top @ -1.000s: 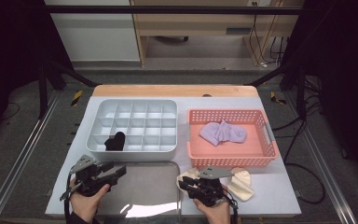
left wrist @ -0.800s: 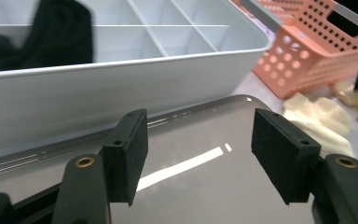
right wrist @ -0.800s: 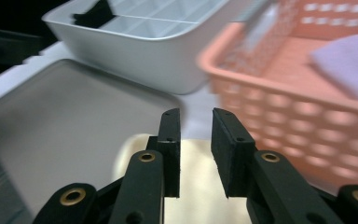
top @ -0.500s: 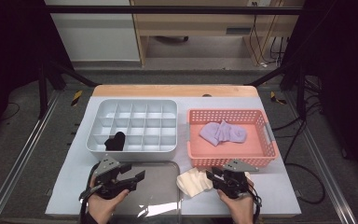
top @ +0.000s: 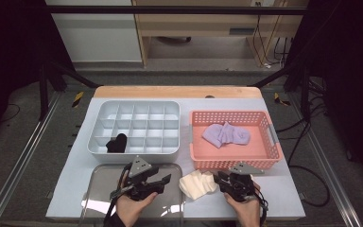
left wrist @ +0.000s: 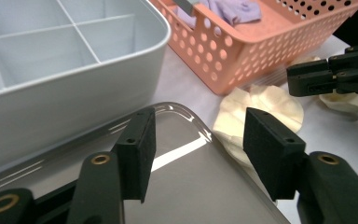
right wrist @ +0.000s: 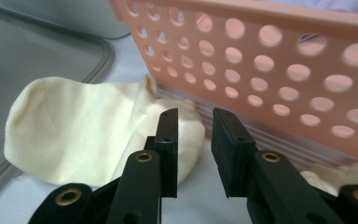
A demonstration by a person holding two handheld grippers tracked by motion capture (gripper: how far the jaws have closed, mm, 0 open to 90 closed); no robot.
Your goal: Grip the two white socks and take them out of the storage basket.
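We counted 2 hand-held grippers, left (top: 163,179) and right (top: 218,178), 1 cream sock (top: 197,184), 1 grey divided box (top: 134,126), 1 pink basket (top: 234,163), 1 metal tray (top: 101,177), 1 black sock (top: 117,143) and 1 lilac bundle (top: 226,135).

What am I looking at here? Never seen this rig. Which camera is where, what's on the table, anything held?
A person holds a two-jaw gripper in each hand. The high view looks down on the table; the other two cameras ride on the grippers. On the table: a grey divided tray with a black sock, a pink basket with purple socks, a metal tray and a cream sock. The left gripper is open over the metal tray, its jaws just closing on nothing. The right gripper sits at the cream sock's edge, gripping nothing.
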